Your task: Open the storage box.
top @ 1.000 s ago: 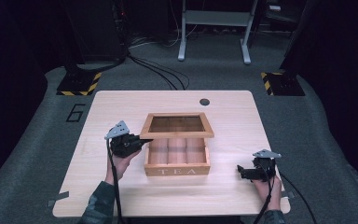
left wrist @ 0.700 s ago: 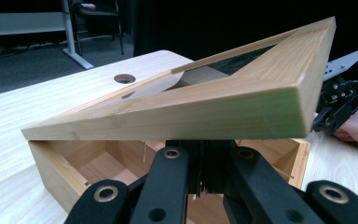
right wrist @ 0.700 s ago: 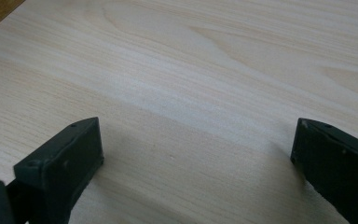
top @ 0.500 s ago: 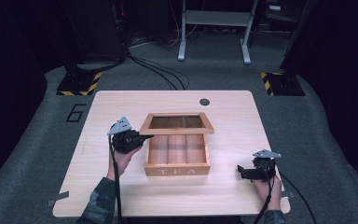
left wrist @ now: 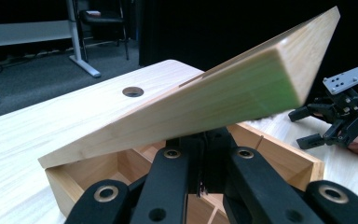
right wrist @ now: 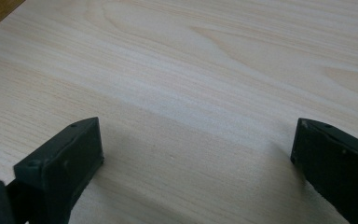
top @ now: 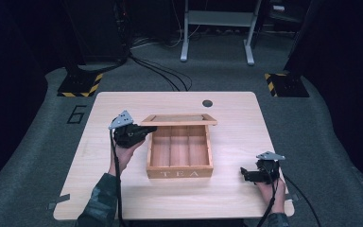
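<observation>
A: Where is the tea box [top: 179, 158]?
B: On the table [top: 236, 123], near the middle, its 3 compartments side by side.

A: And the lid [top: 178, 120]?
B: Raised over the box's far side, tilted, hinged along the far edge.

A: The left gripper [top: 147, 129]?
B: Left of the box, at the lid's left corner. In the left gripper view the lid [left wrist: 205, 98] sits just above its jaws.

A: The right gripper [top: 244, 174]?
B: Right of the box, near the table's front edge, apart from the box.

A: Anything behind?
B: A hole [top: 207, 103] in the tabletop, beyond the lid.
</observation>
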`<state>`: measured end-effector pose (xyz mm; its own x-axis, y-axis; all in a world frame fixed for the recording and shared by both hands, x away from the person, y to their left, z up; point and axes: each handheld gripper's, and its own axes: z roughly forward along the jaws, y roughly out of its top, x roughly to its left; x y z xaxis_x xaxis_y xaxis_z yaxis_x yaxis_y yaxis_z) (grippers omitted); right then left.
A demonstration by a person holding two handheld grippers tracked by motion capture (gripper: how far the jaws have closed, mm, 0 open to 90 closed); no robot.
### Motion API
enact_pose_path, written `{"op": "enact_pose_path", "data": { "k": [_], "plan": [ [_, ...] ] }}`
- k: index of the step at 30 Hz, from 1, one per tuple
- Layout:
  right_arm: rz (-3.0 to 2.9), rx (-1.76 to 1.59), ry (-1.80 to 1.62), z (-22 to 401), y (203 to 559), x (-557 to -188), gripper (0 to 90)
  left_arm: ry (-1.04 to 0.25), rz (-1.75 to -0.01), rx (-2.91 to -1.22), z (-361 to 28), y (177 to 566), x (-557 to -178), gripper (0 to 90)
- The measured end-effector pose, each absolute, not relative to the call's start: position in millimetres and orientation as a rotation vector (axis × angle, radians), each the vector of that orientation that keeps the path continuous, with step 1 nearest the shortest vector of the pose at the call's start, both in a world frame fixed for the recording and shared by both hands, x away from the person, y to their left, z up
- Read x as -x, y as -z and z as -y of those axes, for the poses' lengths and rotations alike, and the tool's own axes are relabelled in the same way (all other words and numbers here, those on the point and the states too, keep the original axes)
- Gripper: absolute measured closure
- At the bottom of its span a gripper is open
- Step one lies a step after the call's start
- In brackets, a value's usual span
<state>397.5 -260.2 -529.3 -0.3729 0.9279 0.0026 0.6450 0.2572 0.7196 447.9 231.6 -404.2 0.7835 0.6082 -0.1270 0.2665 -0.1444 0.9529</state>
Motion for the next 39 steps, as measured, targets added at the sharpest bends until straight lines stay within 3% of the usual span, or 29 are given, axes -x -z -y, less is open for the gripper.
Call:
{"op": "enact_pose_path", "data": {
  "k": [39],
  "plan": [
    [-2.107,-1.434,-0.902,259.9,529.3,-397.5,1.6,-0.364,-0.698,-1.734,-227.1,385.6,-468.9,89.6]
  ]
}}
